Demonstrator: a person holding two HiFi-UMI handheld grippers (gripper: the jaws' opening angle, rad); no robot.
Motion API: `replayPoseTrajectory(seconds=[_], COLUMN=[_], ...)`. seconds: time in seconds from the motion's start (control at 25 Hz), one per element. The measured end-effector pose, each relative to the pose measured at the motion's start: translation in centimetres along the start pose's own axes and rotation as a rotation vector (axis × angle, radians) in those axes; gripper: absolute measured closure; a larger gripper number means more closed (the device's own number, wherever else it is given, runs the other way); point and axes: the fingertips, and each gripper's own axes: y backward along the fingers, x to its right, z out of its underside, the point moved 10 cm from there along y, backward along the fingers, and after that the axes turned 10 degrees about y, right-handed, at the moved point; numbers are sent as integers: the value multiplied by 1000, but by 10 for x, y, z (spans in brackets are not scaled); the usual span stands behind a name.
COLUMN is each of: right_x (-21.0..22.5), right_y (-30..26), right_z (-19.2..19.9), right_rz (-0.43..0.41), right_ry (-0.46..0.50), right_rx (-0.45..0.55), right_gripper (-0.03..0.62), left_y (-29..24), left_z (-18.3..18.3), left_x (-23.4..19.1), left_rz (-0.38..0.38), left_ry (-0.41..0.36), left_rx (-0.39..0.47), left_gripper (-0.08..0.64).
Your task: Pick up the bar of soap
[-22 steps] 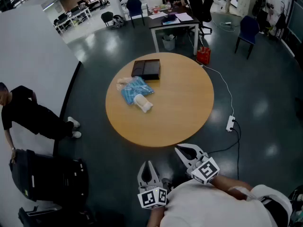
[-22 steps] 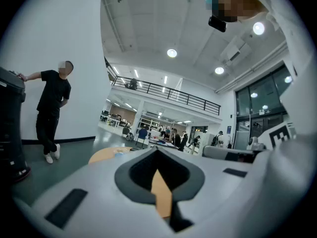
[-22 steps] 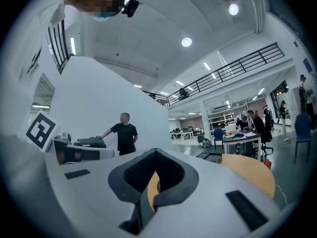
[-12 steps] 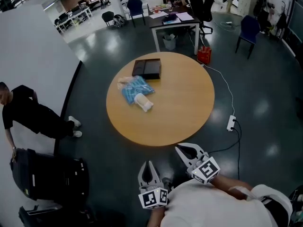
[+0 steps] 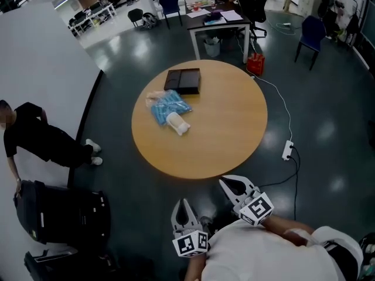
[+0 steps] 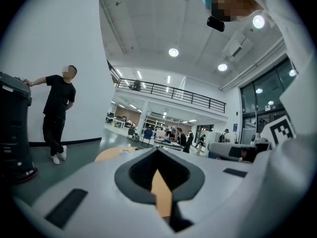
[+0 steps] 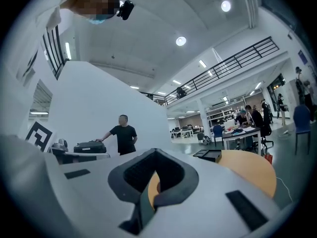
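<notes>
Cream-white and rounded, that's what I take for the bar of soap (image 5: 177, 123). It's lying on the round wooden table (image 5: 222, 127), touching the near edge of a blue packet (image 5: 167, 108). It's small from up here, so I can't swear it isn't wrapped. I expect it to be light, rigid and slick, so I'd pinch across its short width, mid-length, firmly. Left gripper (image 5: 185, 206) and right gripper (image 5: 229, 184) both have jaws pressed together, empty, well short of the table.
</notes>
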Motion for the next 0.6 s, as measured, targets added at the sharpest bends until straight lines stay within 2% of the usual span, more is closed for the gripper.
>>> replayPoseTrajectory(seconds=[0.16, 0.28, 0.48, 0.6], right_x=[8, 24, 36, 43], right_y=[-7, -34, -86, -133], right_z=[12, 17, 29, 33], right_rz=[-7, 0, 16, 43], right_ry=[15, 23, 32, 42], right_rx=[-21, -26, -43, -31], right_gripper=[578, 578, 578, 578], left_y=[-6, -25, -81, -134], left_z=[6, 2, -3, -16], left_x=[0, -5, -38, -65], left_rz=[-44, -48, -12, 48], left_ry=[-6, -7, 7, 1], left_rx=[-12, -15, -26, -18], left_gripper=[555, 555, 555, 555])
